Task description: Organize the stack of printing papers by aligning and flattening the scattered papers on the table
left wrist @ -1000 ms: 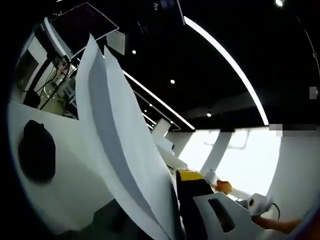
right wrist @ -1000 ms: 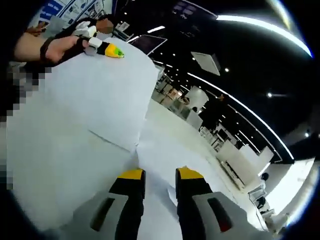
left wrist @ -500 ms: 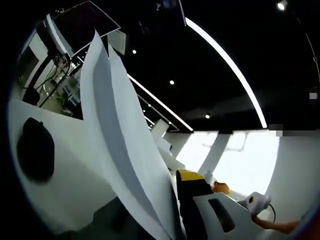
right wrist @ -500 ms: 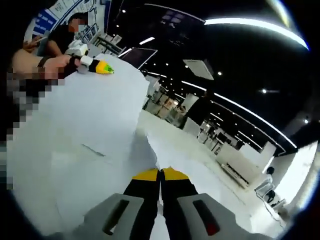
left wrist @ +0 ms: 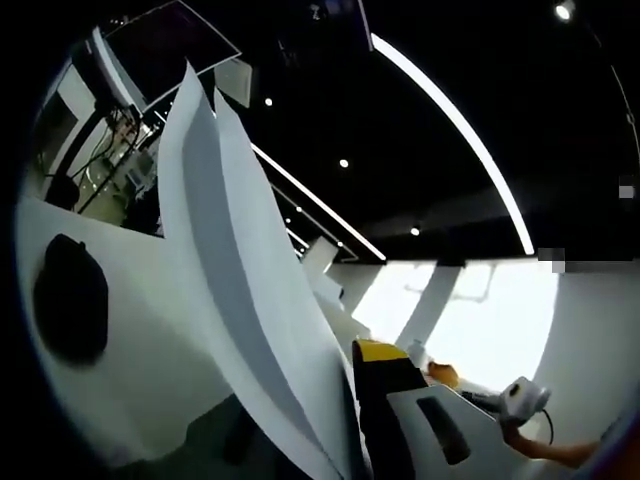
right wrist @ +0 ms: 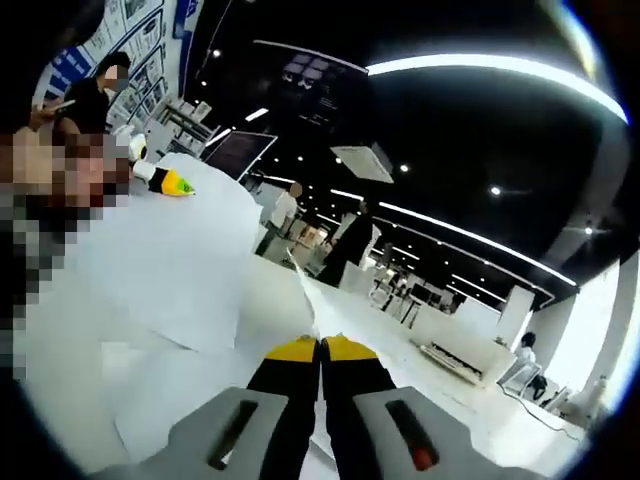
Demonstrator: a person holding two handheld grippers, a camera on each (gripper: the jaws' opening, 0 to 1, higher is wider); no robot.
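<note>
1. Left gripper view: my left hand-held gripper [left wrist: 352, 400] holds the printing papers [left wrist: 240, 270] upright. The sheets rise from between its jaws toward the dark ceiling, and their free edges fan slightly apart at the top.
2. Only the right, yellow-tipped jaw is plainly visible here. The sheets cover the other, so I judge the jaws closed on the papers from the way the sheets stand out of them.
3. Right gripper view: my right hand-held gripper [right wrist: 321, 350] has its yellow tips pressed together, and a thin sheet edge appears to run up from between them. I take it to be pinching the papers.
4. The papers spread out to the left of the tips, over the white worktop [right wrist: 420, 385]. My left gripper's yellow tip grips their far corner near my other hand [right wrist: 60, 175].
5. I judge the sheets light, limp and slippery against each other. They bow under their own weight and crease easily.
6. The best hold is at the edges or corners, both sides pinched at once, so the stack can be tapped square and laid flat.
</note>
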